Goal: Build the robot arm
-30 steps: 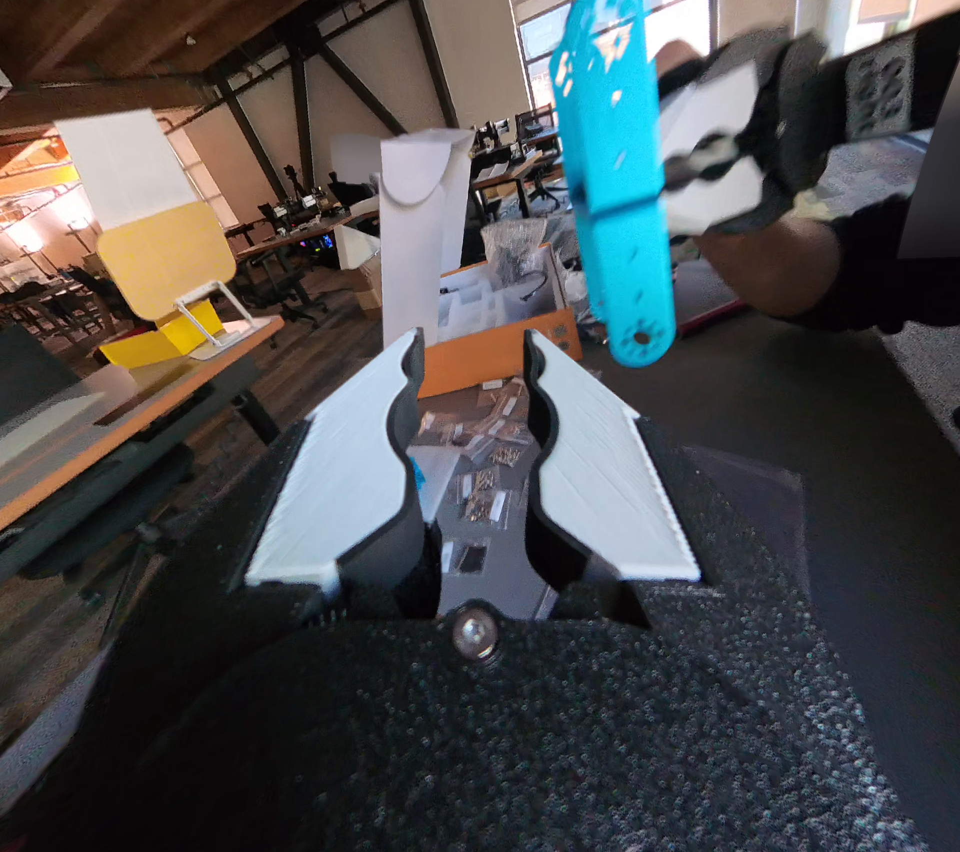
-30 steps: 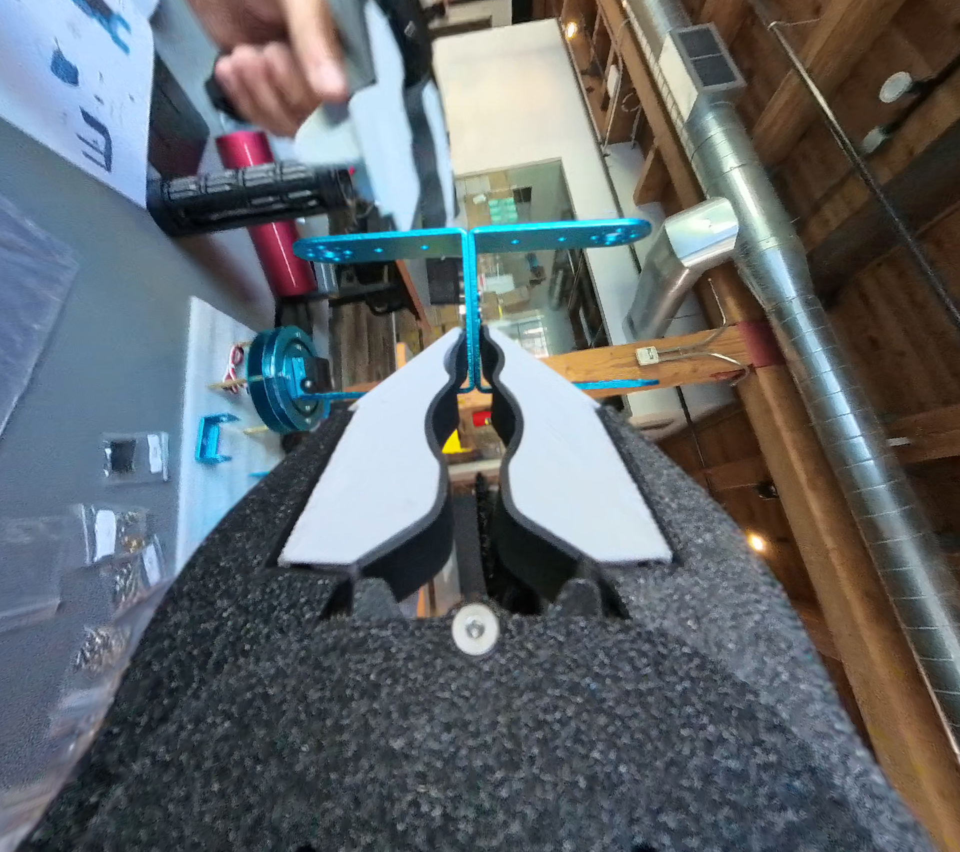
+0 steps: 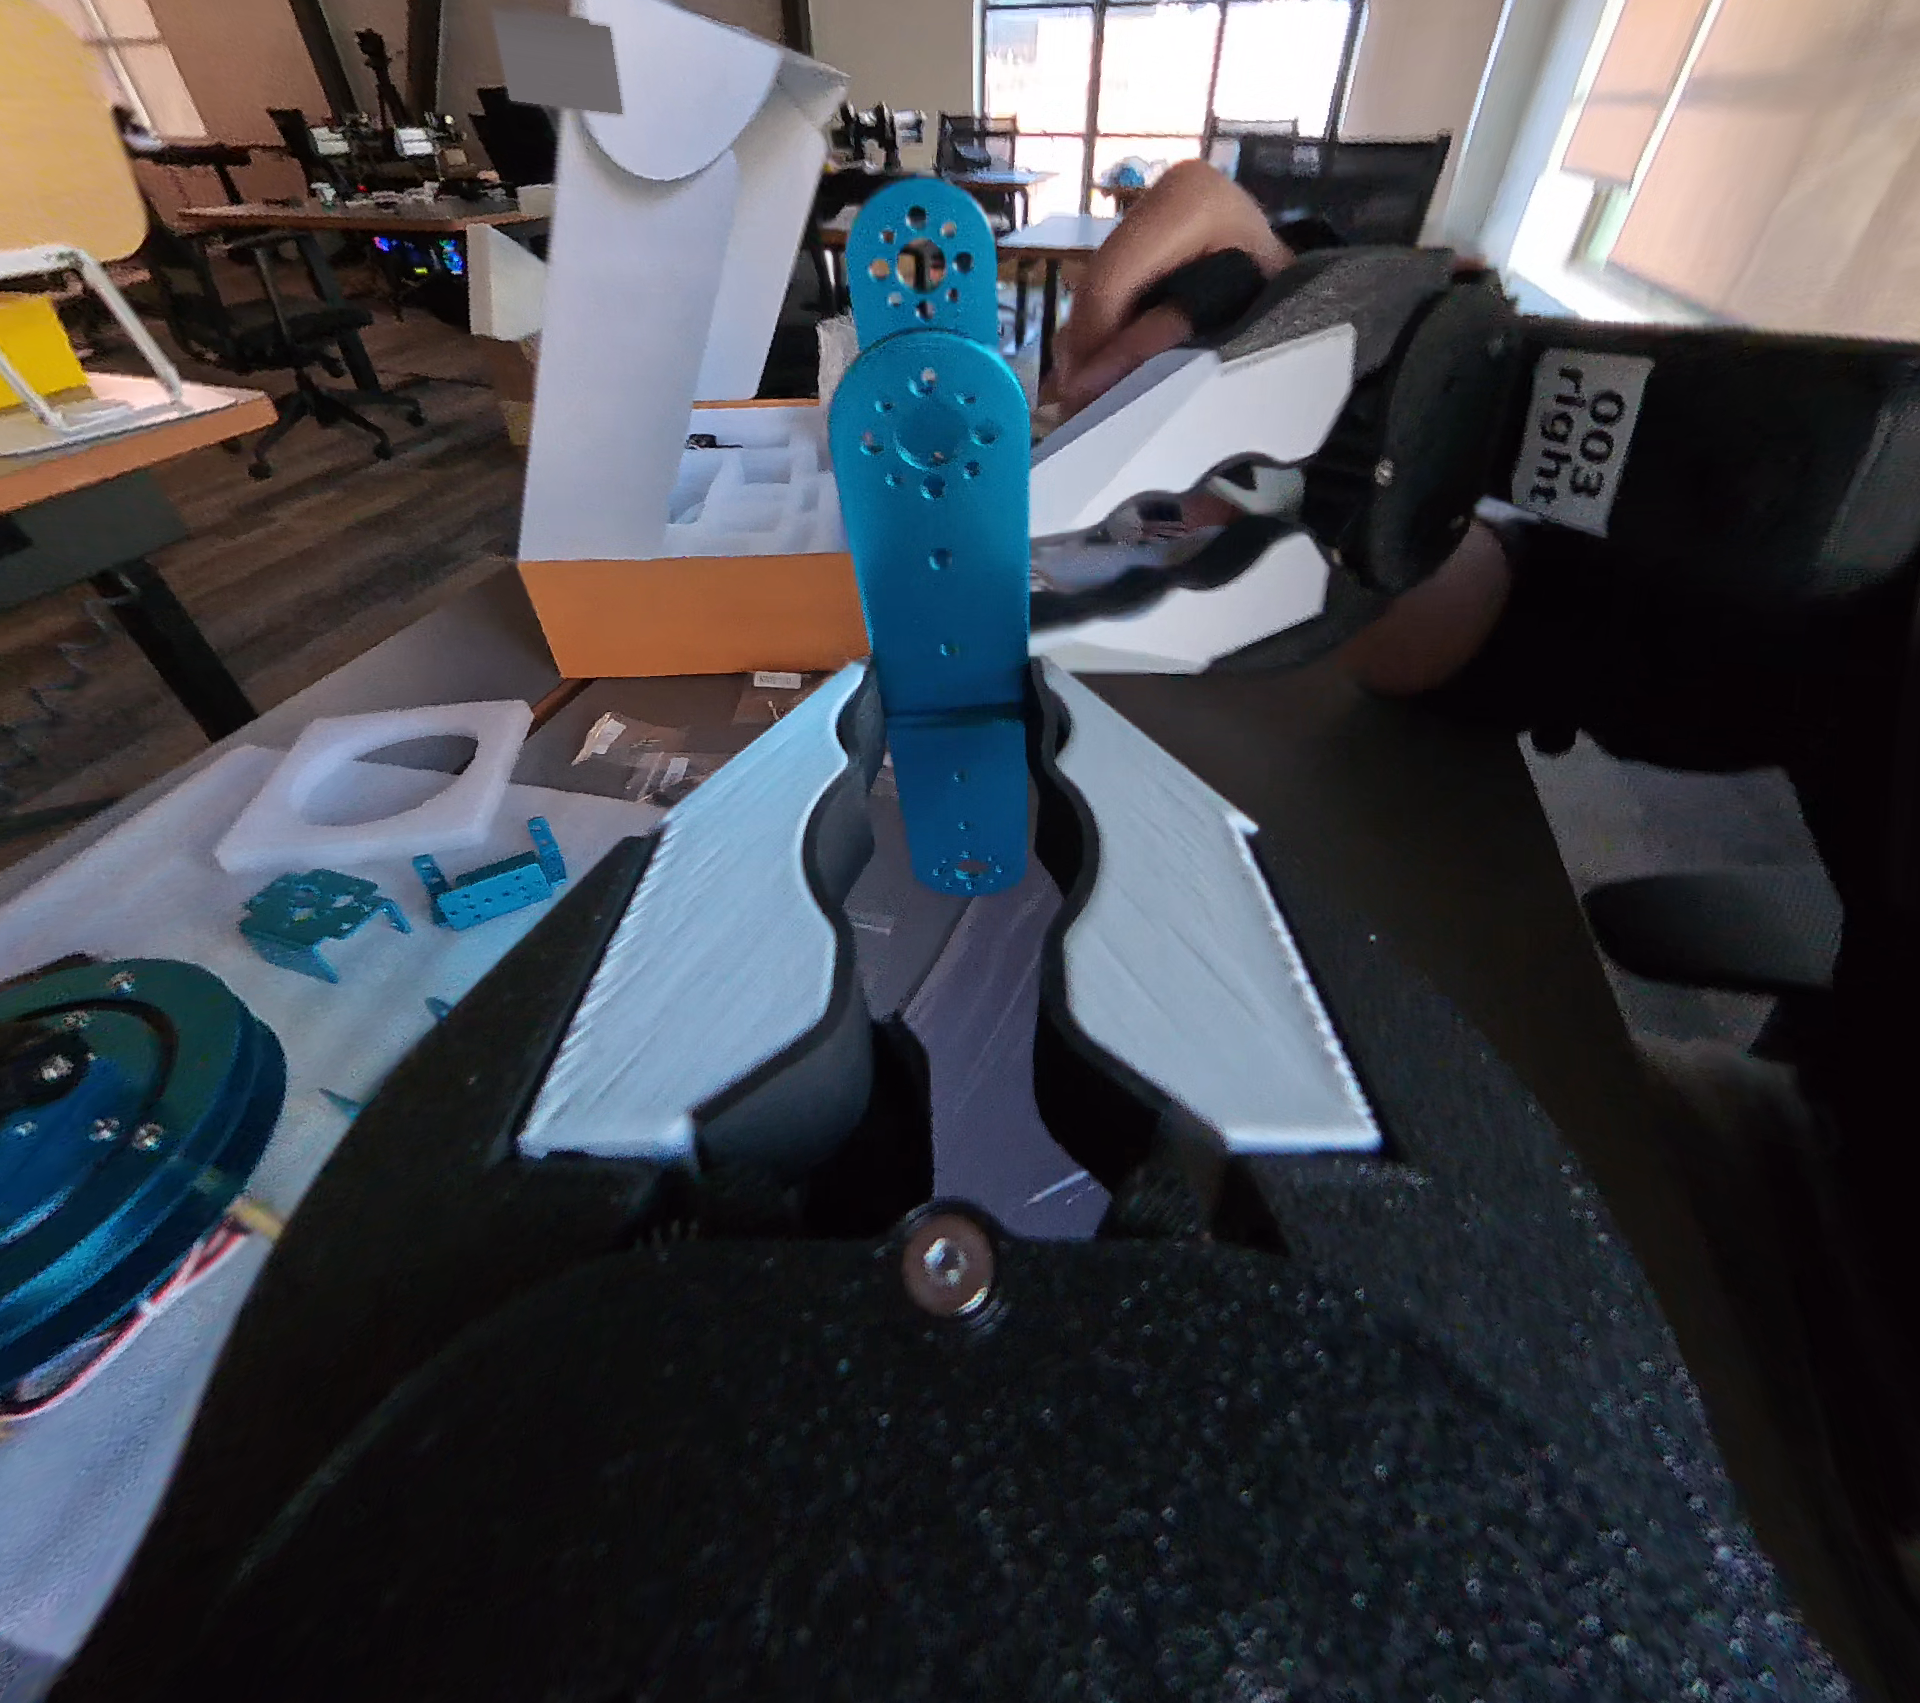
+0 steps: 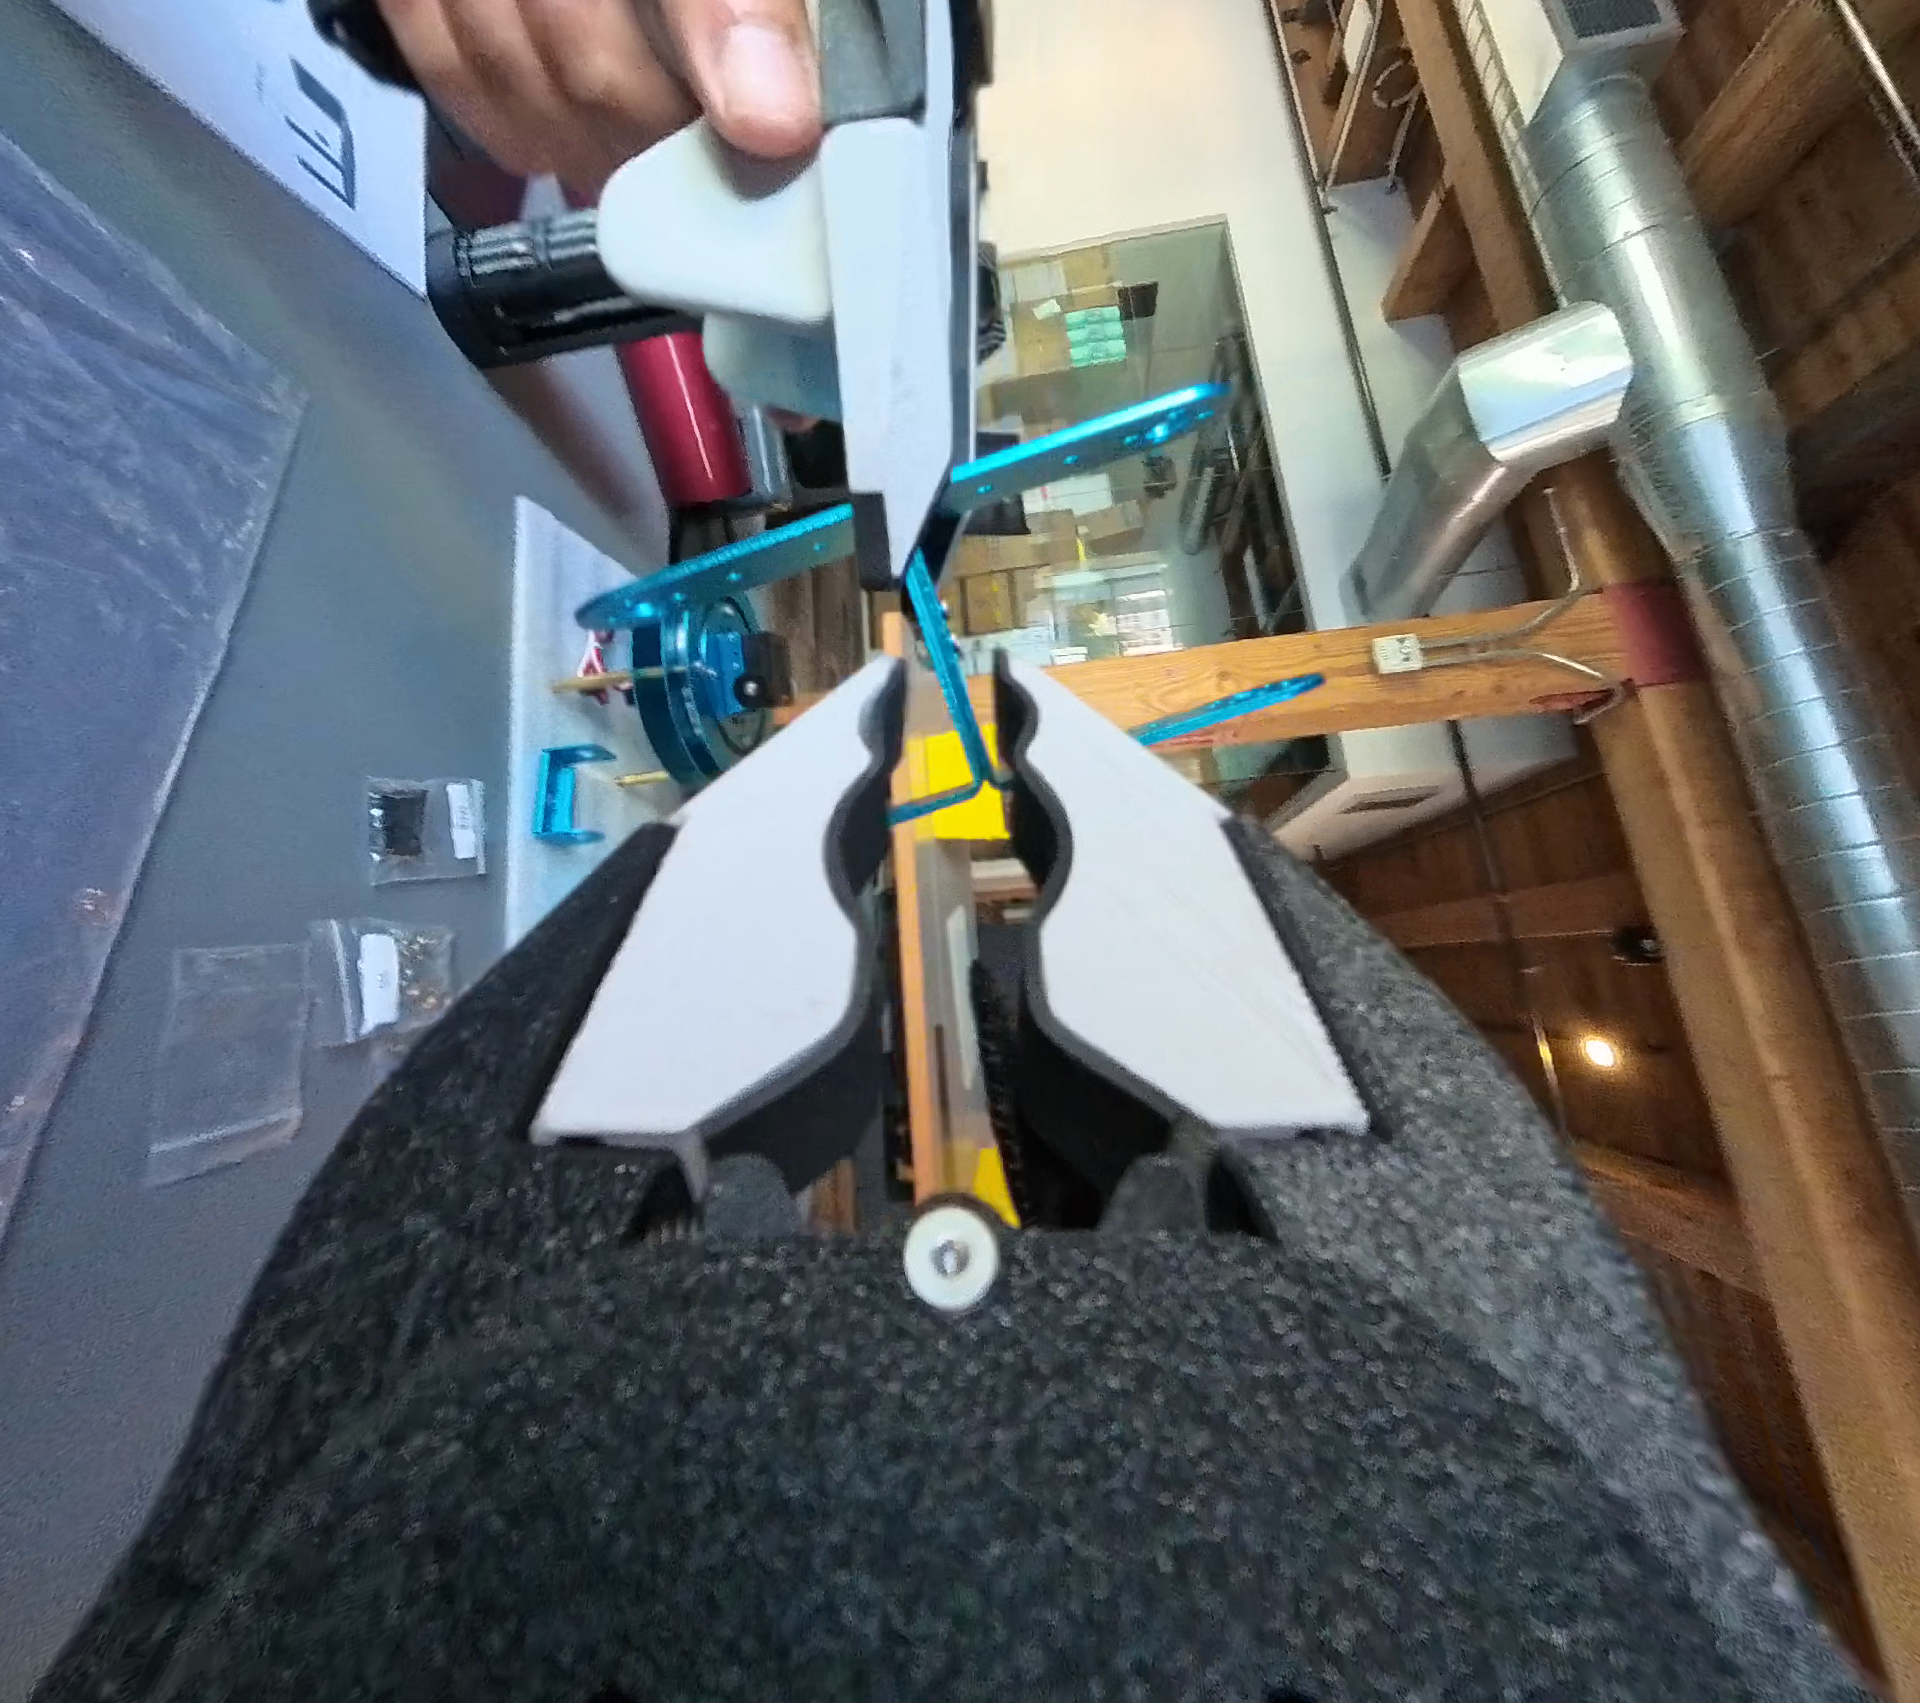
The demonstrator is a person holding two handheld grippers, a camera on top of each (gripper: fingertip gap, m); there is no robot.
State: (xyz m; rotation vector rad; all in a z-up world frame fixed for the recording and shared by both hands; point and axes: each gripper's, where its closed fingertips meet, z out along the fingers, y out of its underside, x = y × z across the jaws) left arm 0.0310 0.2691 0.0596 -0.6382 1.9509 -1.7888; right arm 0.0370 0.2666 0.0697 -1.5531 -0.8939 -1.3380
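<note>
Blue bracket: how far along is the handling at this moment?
Done: the left gripper is shut on the blue bracket, held up in the air. In hand: the right gripper sits open, its fingers flanking the bracket without pinching it. Left: the right gripper has not yet backed away; the small blue brackets and the round blue disc lie untouched on the white foam sheet.

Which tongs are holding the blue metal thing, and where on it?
The left tongs pinch the blue metal bracket at its bend; the right tongs are open around it.
</note>
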